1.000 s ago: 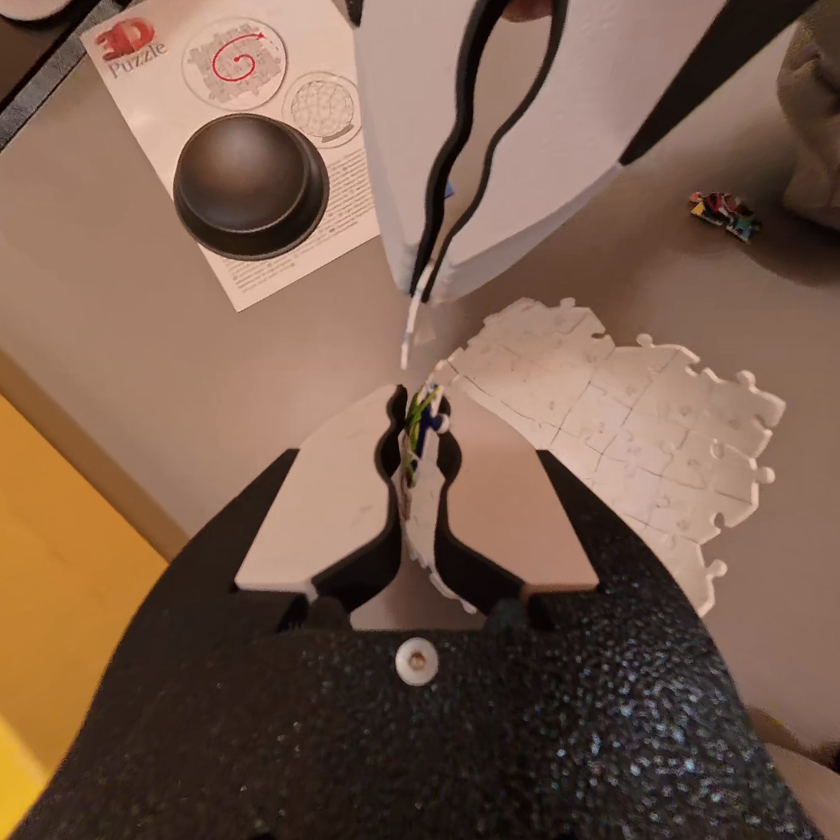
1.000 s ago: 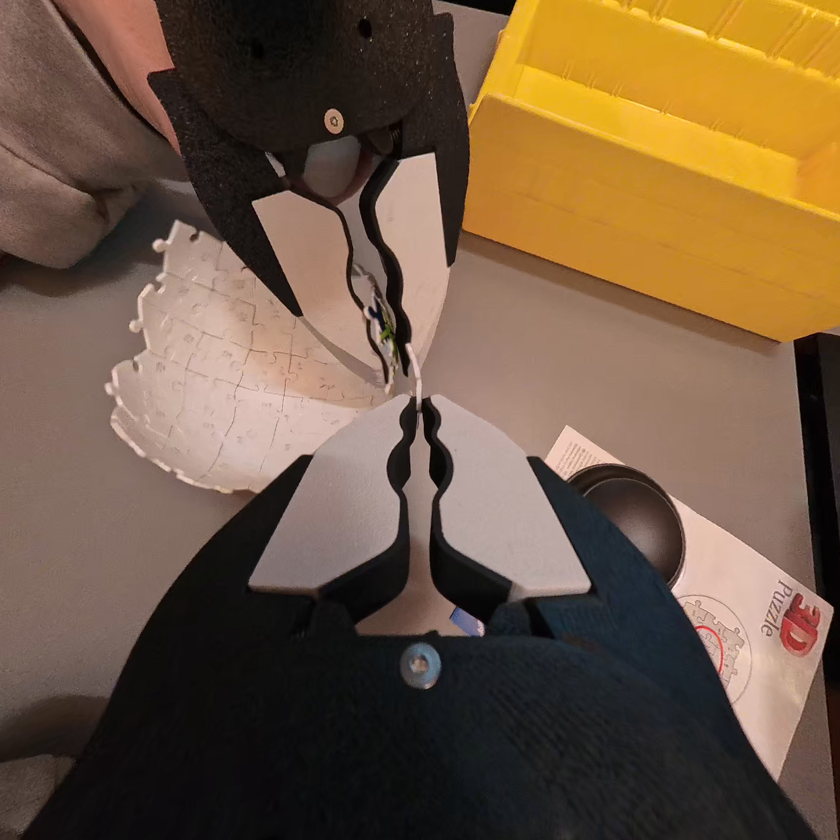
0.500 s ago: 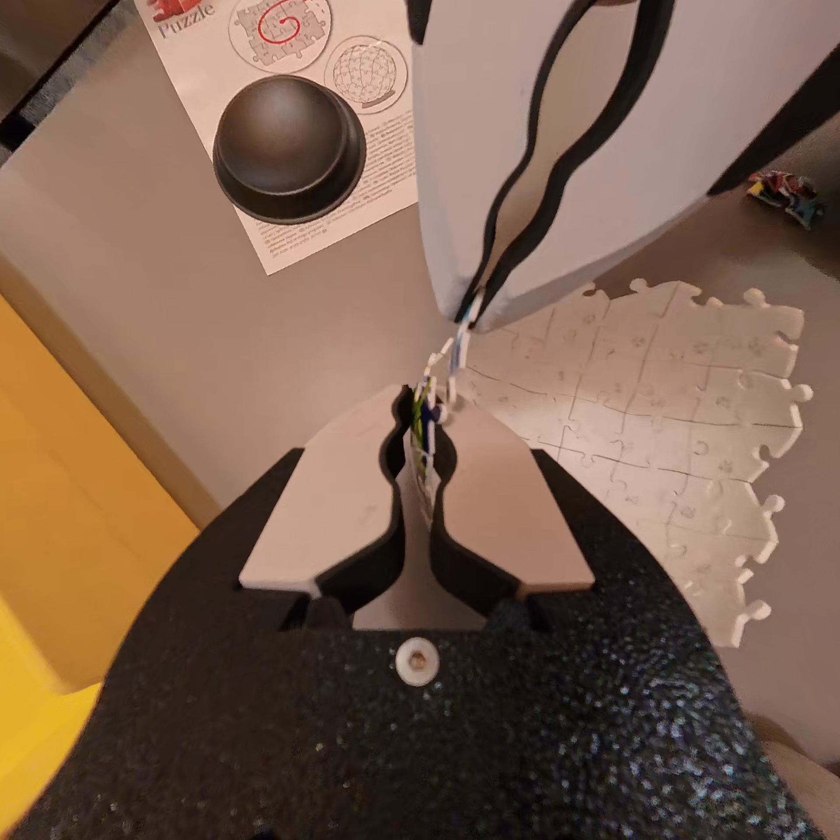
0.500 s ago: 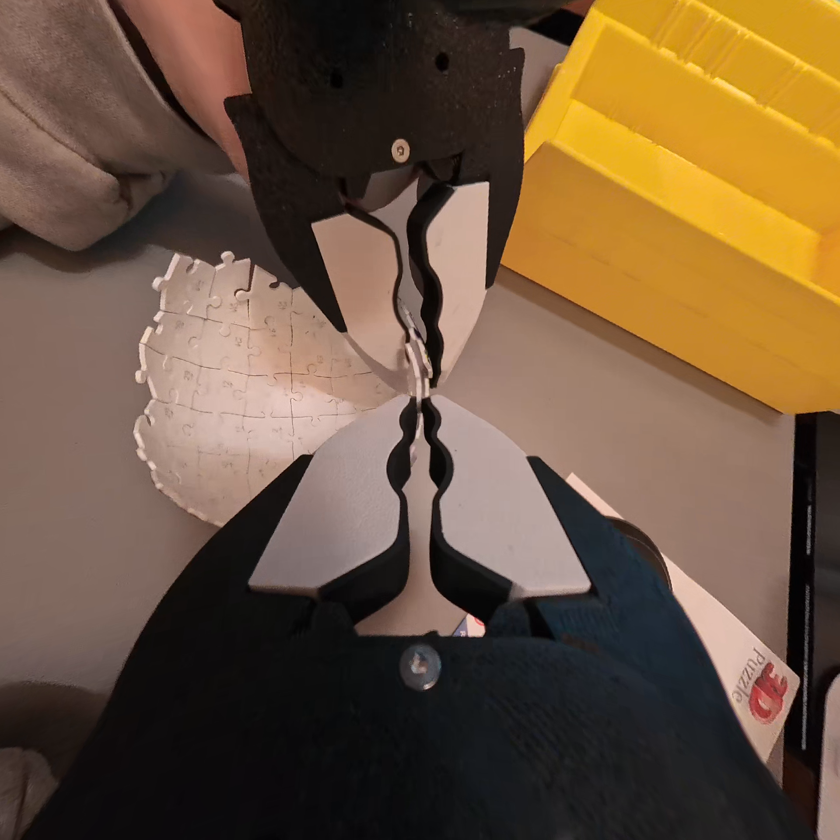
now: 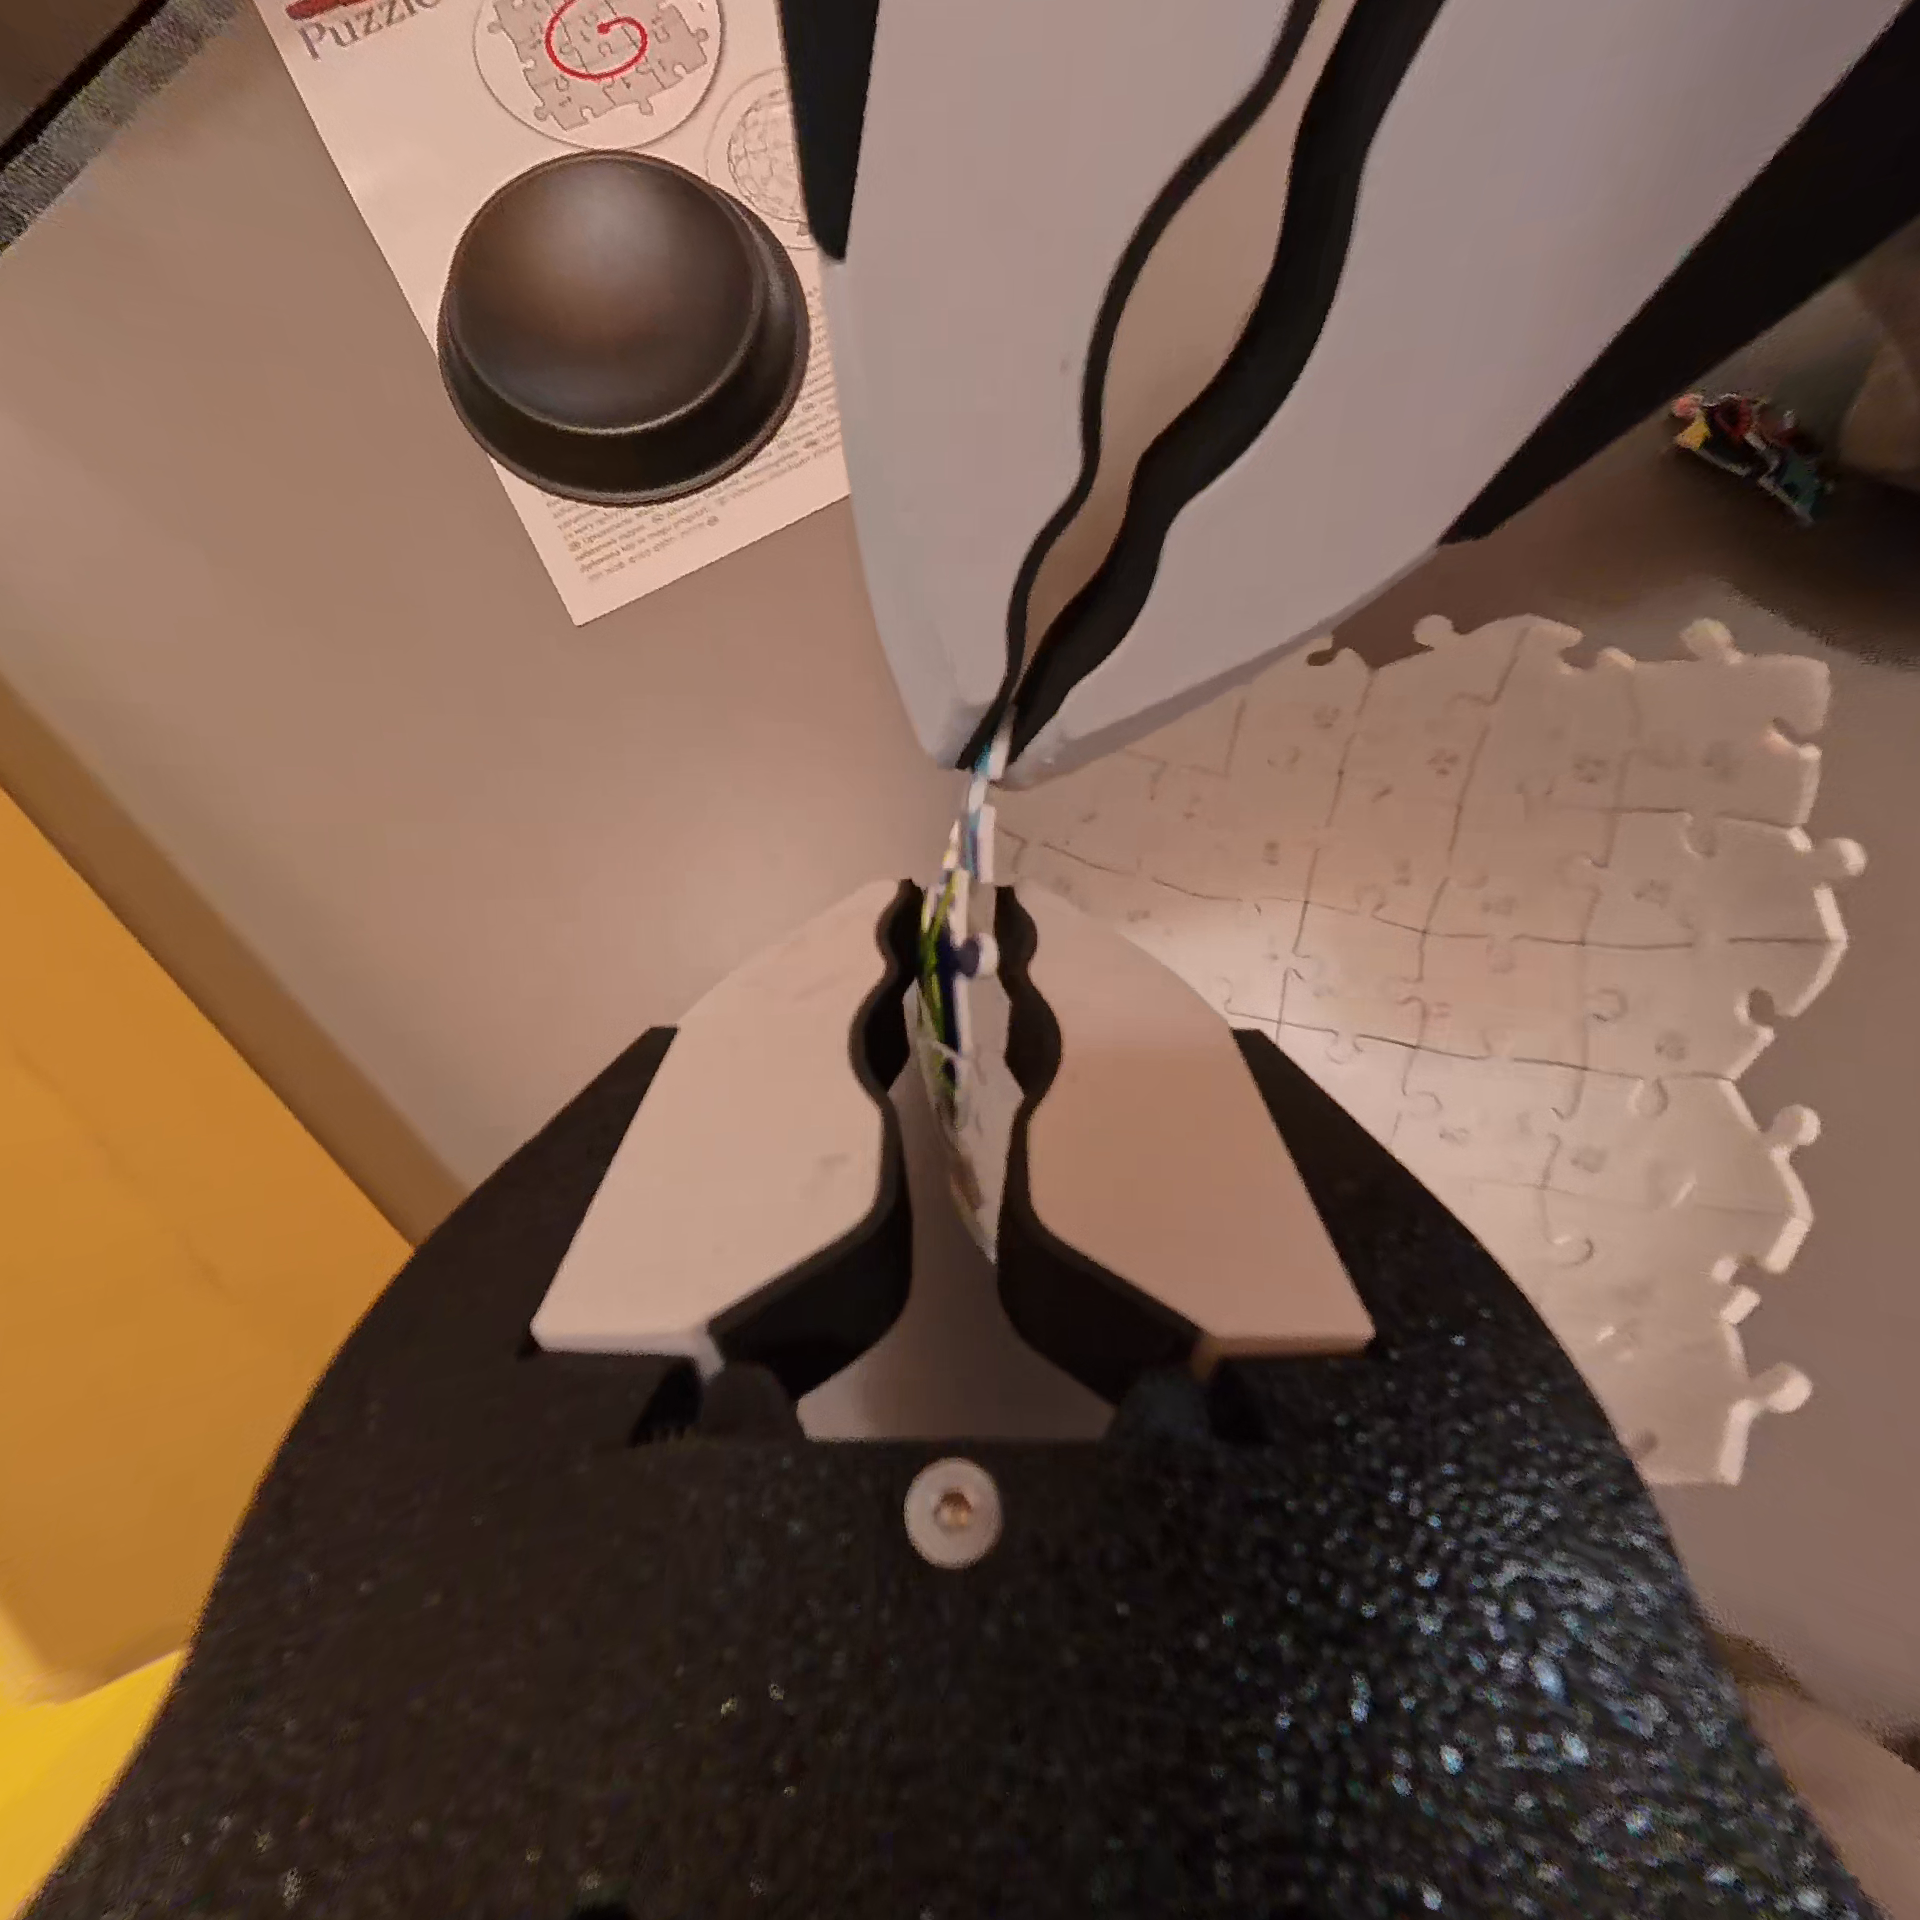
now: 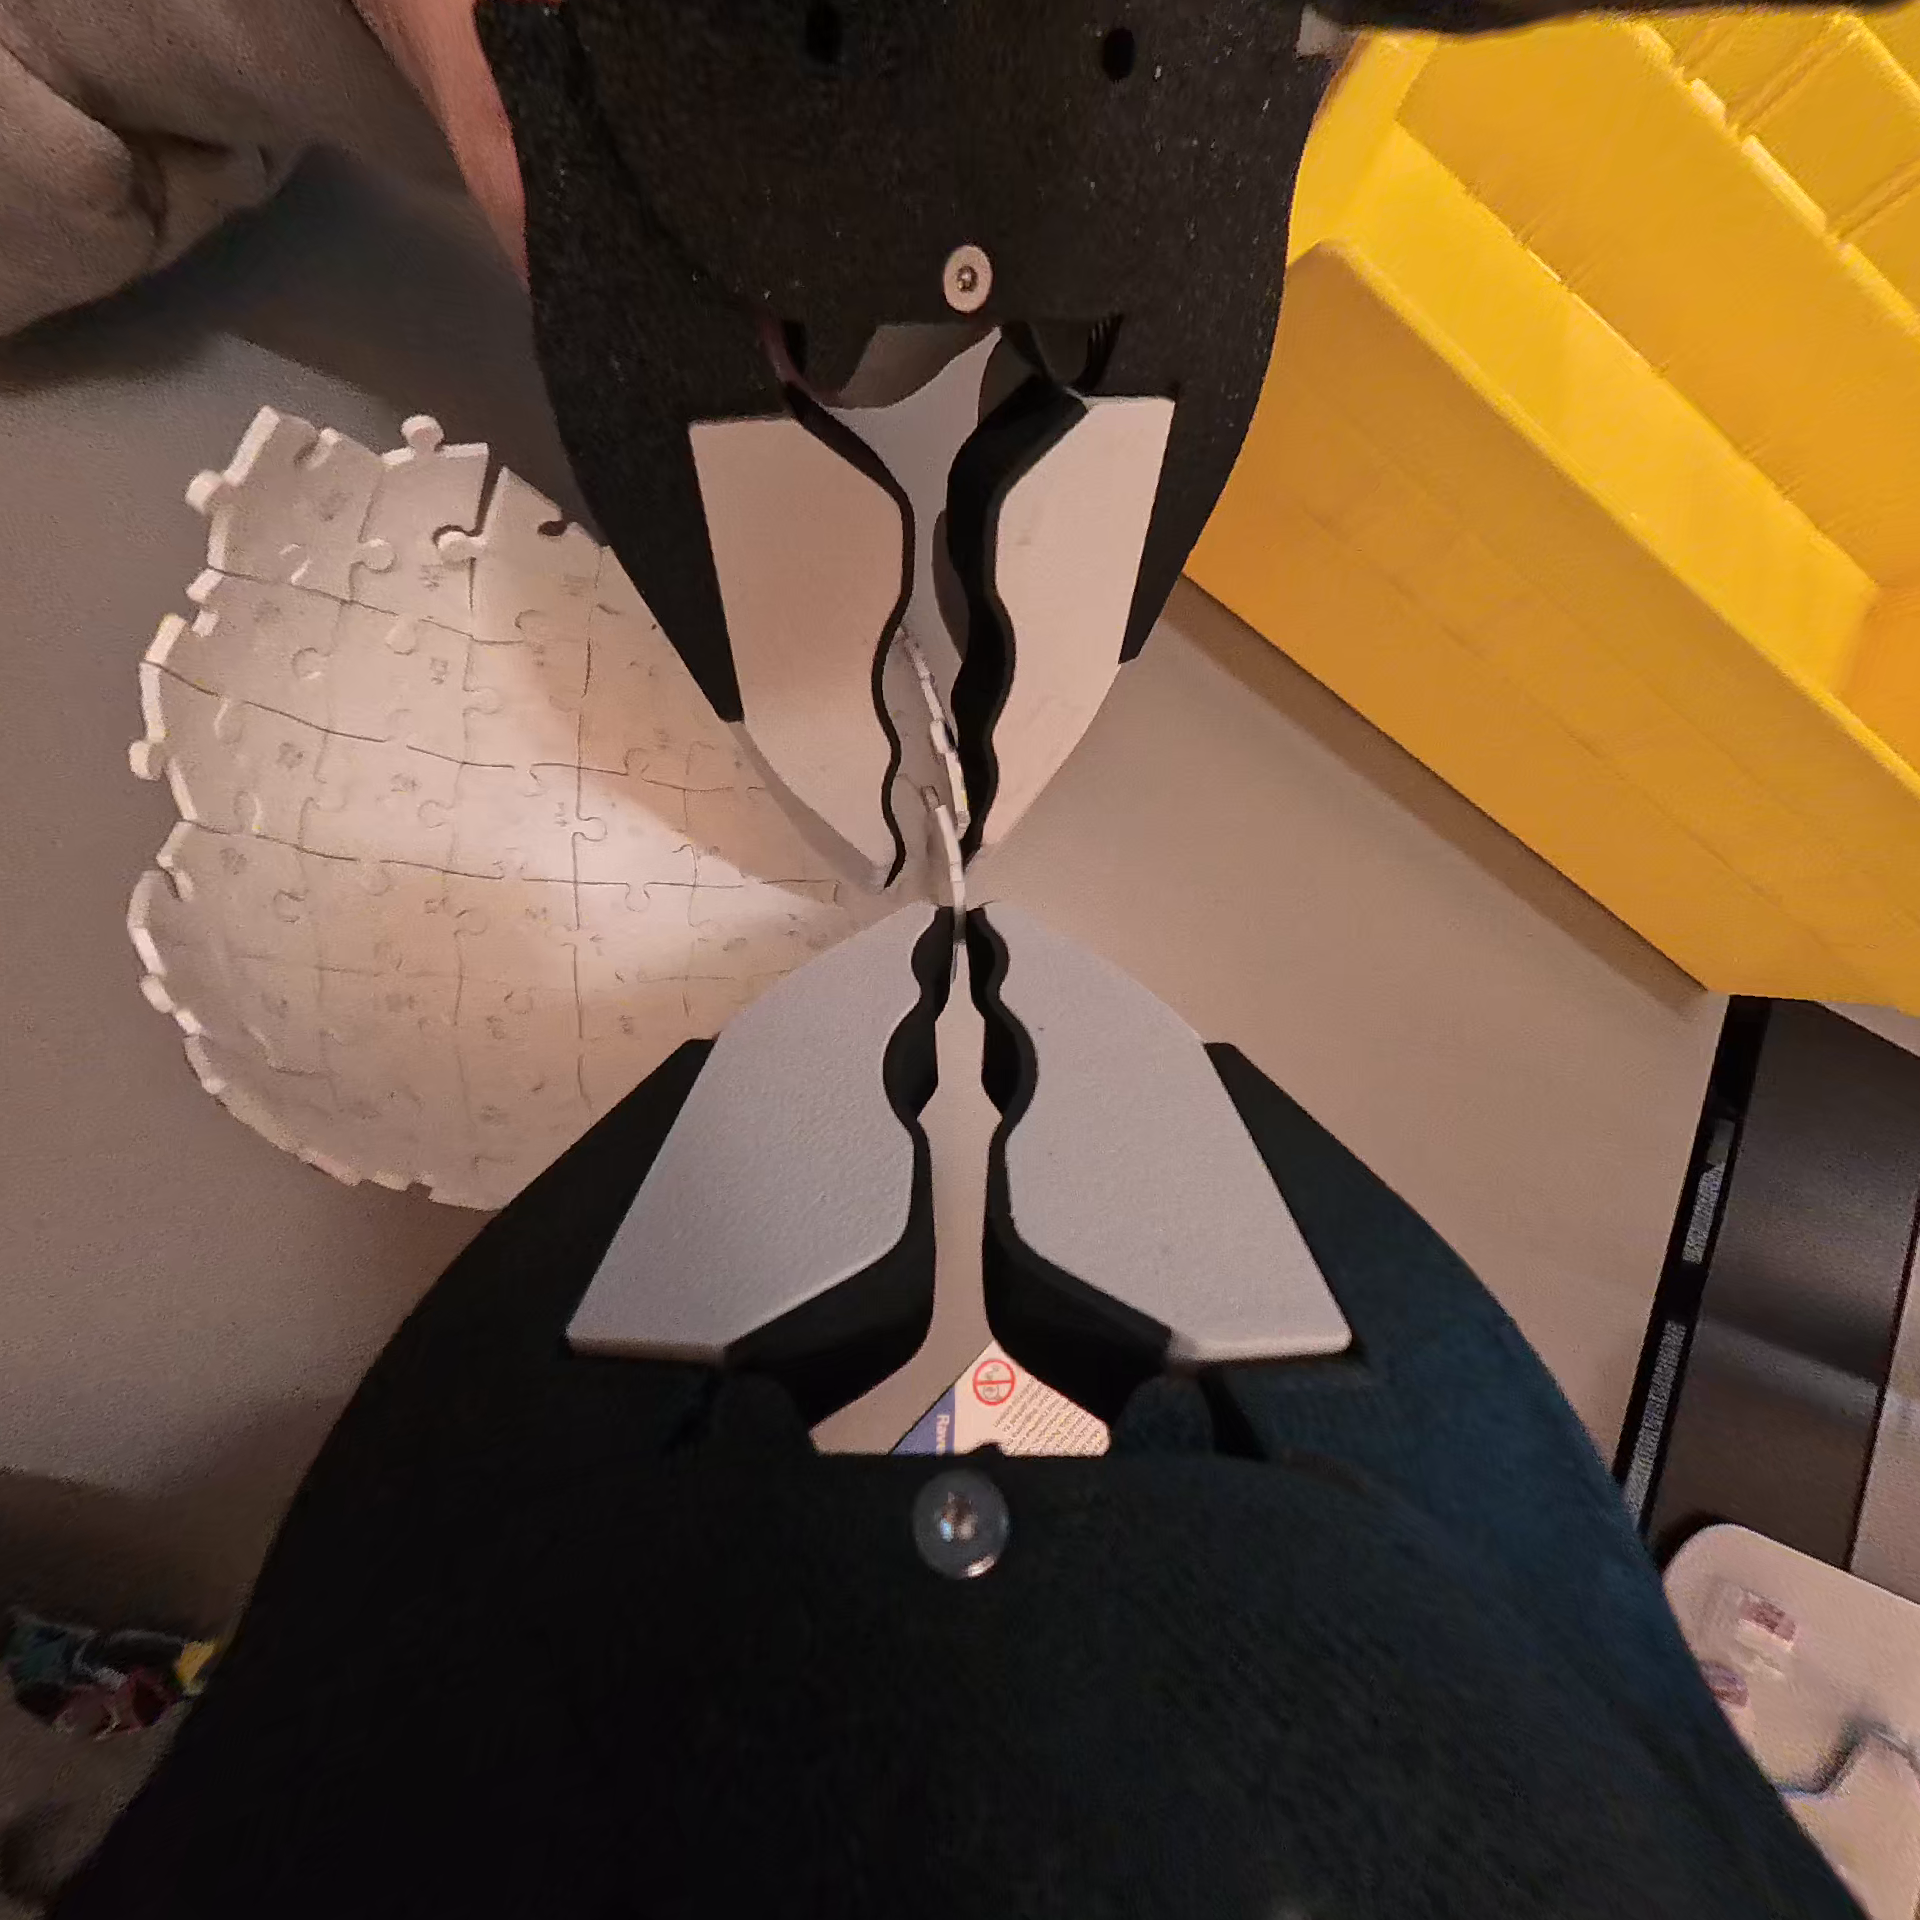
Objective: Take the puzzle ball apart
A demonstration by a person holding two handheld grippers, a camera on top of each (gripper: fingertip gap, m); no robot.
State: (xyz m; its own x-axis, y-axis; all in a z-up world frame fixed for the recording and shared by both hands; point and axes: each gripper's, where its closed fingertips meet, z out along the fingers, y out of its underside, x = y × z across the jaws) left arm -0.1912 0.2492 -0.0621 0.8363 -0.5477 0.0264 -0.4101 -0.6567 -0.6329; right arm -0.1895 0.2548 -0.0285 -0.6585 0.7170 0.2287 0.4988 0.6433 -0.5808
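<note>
Facing each other tip to tip above the grey tabletop [image 5: 312,675], the two grippers share one thin strip of joined puzzle pieces [image 5: 961,997] seen edge-on, white on one face and printed blue and green on the other. The left gripper [image 5: 954,904] is closed on the strip along much of its jaws, while the right gripper [image 6: 958,925] is pinched shut on the strip's far end at its very tips. Beside them lies the large curved white shell of interlocked puzzle pieces [image 6: 416,821], inner side up, resting on the table – the remaining part of the puzzle ball. A black round plastic stand [image 5: 621,332] sits on a white printed instruction sheet [image 5: 436,135]. A yellow plastic bin [image 6: 1621,499] stands near the table edge – a small multicoloured clump of loose pieces [image 5: 1756,457] lies well apart
</note>
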